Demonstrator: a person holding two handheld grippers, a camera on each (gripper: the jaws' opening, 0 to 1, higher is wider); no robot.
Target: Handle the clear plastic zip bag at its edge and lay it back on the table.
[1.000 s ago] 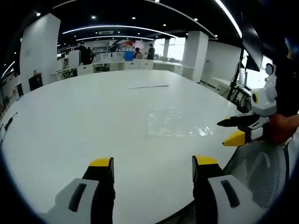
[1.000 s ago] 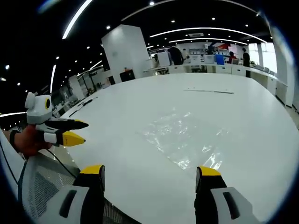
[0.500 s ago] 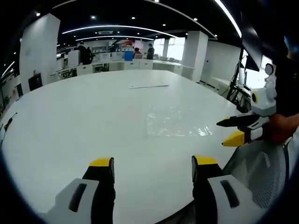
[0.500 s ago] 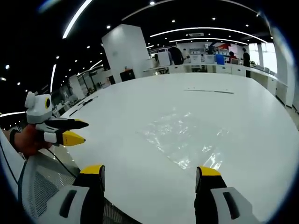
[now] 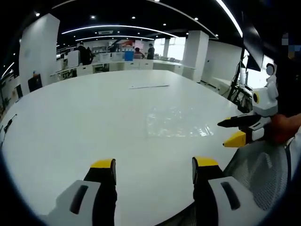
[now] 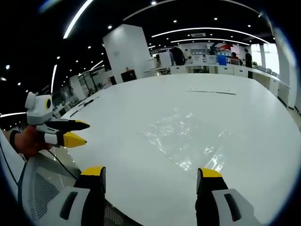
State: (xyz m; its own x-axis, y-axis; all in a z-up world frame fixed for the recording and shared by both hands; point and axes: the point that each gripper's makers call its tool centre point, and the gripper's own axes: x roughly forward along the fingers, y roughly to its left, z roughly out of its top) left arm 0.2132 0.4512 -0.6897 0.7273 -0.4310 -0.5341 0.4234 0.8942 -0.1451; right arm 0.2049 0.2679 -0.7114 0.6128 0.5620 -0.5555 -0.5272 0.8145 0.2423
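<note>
Two fisheye views over a large white table (image 5: 70, 127) in an open office. In the left gripper view, the left gripper (image 5: 153, 165) sits at the near table edge, its yellow-tipped jaws spread apart and holding nothing. Ahead and to the right of it, the clear plastic zip bag (image 5: 176, 123) lies flat on the table, apart from both grippers. Further right, the right gripper (image 5: 230, 132) hangs just off the table edge beside the bag, jaws parted and empty, gripped by a hand (image 5: 284, 129).

In the right gripper view, the left gripper (image 6: 80, 133) hangs at far left with jaws apart; the bag (image 6: 186, 139) lies centre, just beyond the right gripper (image 6: 150, 172), also spread and empty.

The bag looks not yet grasped. To do this well, the right gripper would likely slide low along the table to the bag's near edge and pinch only that rim, since thin film tends to slip or crumple.

The bag's outline is faint against the white surface; its zip edge cannot be told. A thin strip (image 5: 149, 86) lies far off, unidentifiable
</note>
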